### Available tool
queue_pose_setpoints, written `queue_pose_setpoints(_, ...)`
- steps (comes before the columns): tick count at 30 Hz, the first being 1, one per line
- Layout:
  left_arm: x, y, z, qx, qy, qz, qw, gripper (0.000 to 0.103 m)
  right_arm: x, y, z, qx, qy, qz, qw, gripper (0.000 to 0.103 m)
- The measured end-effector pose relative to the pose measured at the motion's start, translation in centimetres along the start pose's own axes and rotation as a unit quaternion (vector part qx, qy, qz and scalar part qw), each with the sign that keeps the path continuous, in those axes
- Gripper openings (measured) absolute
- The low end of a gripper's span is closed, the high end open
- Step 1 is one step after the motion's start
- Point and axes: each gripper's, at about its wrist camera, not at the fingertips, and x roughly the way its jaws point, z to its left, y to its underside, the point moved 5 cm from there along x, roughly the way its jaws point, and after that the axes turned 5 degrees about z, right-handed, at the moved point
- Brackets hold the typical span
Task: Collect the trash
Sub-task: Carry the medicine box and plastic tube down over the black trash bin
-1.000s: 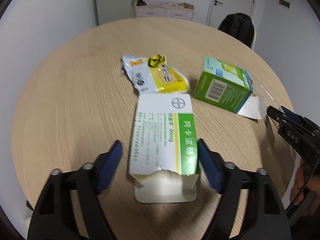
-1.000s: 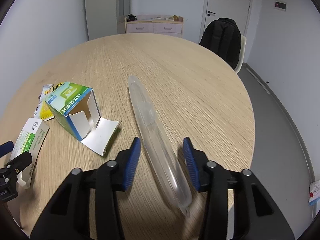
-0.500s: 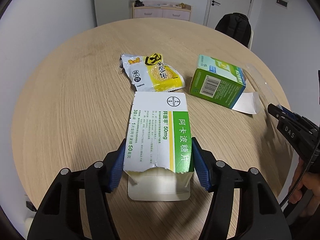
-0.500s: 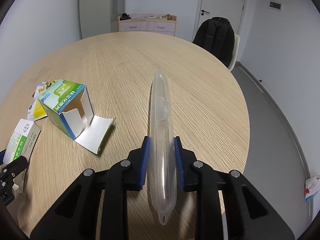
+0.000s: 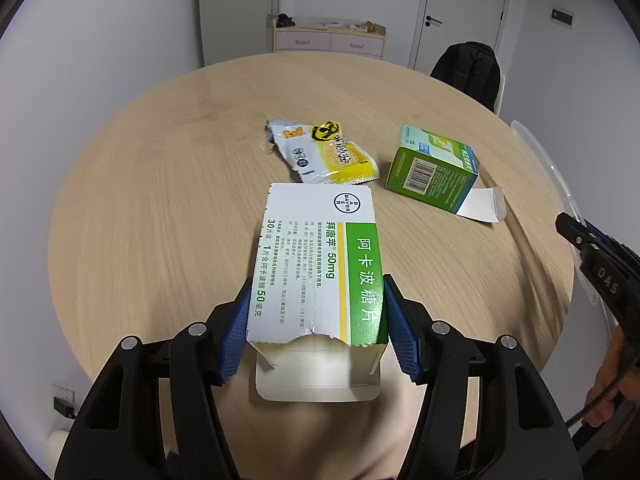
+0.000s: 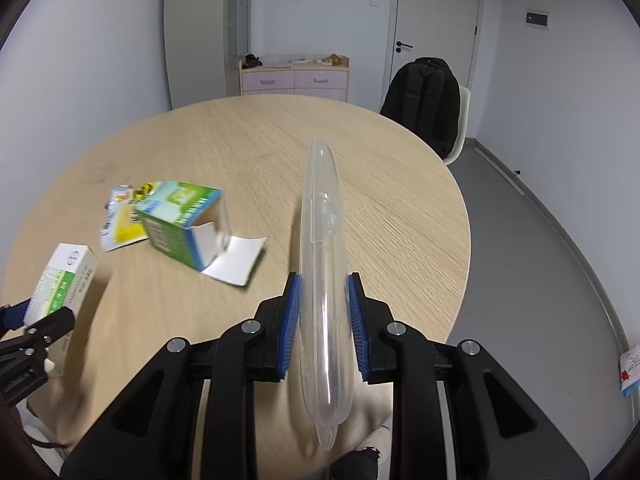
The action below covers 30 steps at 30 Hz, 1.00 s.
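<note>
The white box with a green stripe sits at the lower centre of the left wrist view, clamped between the blue pads of the left gripper, which is closed on its two long sides near the torn, open end. The box appears raised off the desk, its far end pointing toward the middle of the frame. In the right wrist view the same box shows at the lower left, held at a tilt.

The clear plastic case runs up the centre of the right wrist view, long and narrow, pinched at its lower half by the right gripper, whose blue pads press on both sides. Its rounded far end points toward the upper middle of the frame, and its near end hangs below the pads.

On the desk lie a green box with its end flap open, at the right of centre in the left wrist view, and a yellow and white wrapper just to its left, the two apart.

Past the round desk stand a chair with a black backpack, a pink drawer unit and a white door.
</note>
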Motion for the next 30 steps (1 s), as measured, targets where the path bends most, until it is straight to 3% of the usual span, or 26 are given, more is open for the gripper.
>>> queue_pose_setpoints(20,-7.1,6.1,3.3,-0.012,0.002,-0.037,0.9992,0.060,-10.0,5.3,5.1,-0.021,-0.044,-0.042,0.998,0.023)
queue_pose_setpoints(30,-9.1,9.9,3.8,-0.019,0.009,-0.045,0.9988,0.060,-12.5,8.8,6.6,-0.025,-0.053,-0.042,0.997,0.023)
